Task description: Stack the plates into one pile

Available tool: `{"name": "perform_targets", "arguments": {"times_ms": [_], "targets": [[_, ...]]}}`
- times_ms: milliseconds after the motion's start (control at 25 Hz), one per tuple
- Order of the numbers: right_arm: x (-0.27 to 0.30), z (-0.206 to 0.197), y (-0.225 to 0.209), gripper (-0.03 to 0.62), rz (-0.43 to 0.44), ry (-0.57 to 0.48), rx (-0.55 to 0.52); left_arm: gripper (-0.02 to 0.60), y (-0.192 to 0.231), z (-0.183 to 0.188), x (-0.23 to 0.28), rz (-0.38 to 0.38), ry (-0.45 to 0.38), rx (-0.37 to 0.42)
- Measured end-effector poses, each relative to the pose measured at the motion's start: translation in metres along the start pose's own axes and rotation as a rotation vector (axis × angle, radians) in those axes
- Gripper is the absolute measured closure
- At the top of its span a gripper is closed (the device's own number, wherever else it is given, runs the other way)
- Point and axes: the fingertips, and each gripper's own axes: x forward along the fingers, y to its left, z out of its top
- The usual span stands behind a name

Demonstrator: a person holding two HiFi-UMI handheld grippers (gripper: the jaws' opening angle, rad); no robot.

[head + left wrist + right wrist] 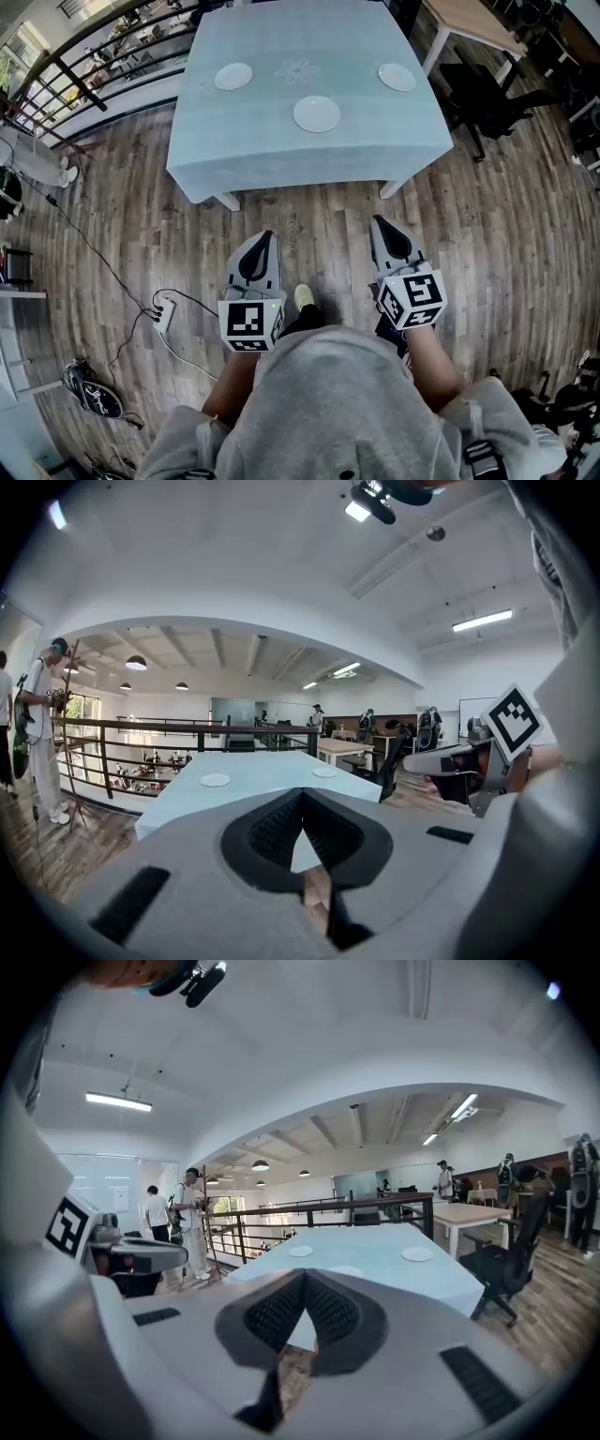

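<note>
Three white plates lie apart on a table with a pale blue cloth: a left plate, a middle plate nearer the front edge, and a right plate. Both grippers hover over the wooden floor, short of the table's front edge. My left gripper is shut and holds nothing; my right gripper is shut and empty too. The left gripper view shows the table ahead with the left plate and right plate. In the right gripper view the left plate and right plate show beyond the jaws.
A black office chair and a wooden table stand right of the table. A dark railing runs along the left. A power strip with cables lies on the floor at my left. People stand by the railing.
</note>
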Motion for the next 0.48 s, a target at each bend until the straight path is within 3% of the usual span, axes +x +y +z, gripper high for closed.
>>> {"name": "perform_targets", "arguments": {"times_ms": [480], "targets": [[0.054, 0.023, 0.006, 0.568, -0.049, -0.017, -0.04, 0.565, 0.054, 0.013, 0.034, -0.029, -0.021, -0.007]]}}
